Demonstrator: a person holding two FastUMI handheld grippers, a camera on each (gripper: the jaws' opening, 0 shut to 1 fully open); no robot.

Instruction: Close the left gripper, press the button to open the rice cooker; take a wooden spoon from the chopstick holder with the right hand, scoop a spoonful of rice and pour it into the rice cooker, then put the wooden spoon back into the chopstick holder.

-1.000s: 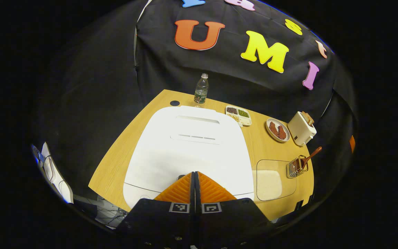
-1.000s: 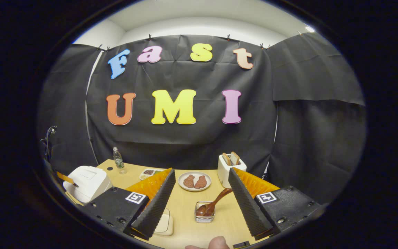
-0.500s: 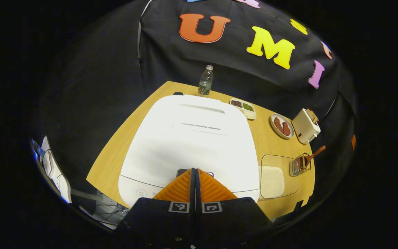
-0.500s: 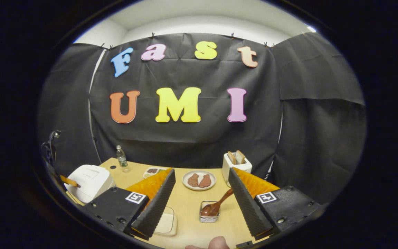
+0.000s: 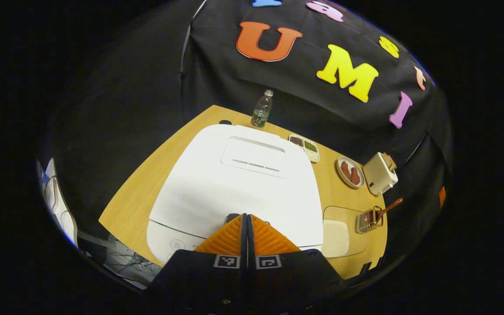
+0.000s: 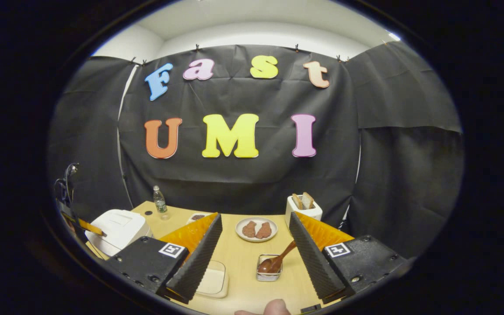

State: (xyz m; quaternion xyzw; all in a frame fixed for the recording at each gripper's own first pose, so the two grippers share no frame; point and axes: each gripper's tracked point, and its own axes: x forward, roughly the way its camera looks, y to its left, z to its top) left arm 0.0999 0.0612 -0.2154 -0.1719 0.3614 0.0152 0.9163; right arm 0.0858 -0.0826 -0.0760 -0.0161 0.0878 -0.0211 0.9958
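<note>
The white rice cooker (image 5: 239, 183) sits with its lid down, close below my left gripper (image 5: 246, 216). That gripper is shut, its tips over the dark button (image 5: 231, 216) at the lid's front edge. To the cooker's right stand a clear box of rice (image 5: 337, 229) and a wire chopstick holder (image 5: 368, 220) with the wooden spoon (image 5: 387, 206) leaning out of it. In the right gripper view my right gripper (image 6: 255, 218) is open above the table, with the holder (image 6: 268, 273) and spoon (image 6: 278, 260) between its fingers farther off, and the cooker (image 6: 118, 226) at far left.
Along the wooden table's (image 5: 147, 183) back stand a water bottle (image 5: 261, 109), a divided tray of beans (image 5: 305, 146), a plate with two brown pieces (image 5: 350, 172) and a white toaster (image 5: 379, 173). A fingertip (image 6: 274, 308) shows at the bottom of the right gripper view.
The left gripper's view shifted slightly over the cooker, tips now at the dark button. The right gripper drifted a little to the left, so the scene slid right.
</note>
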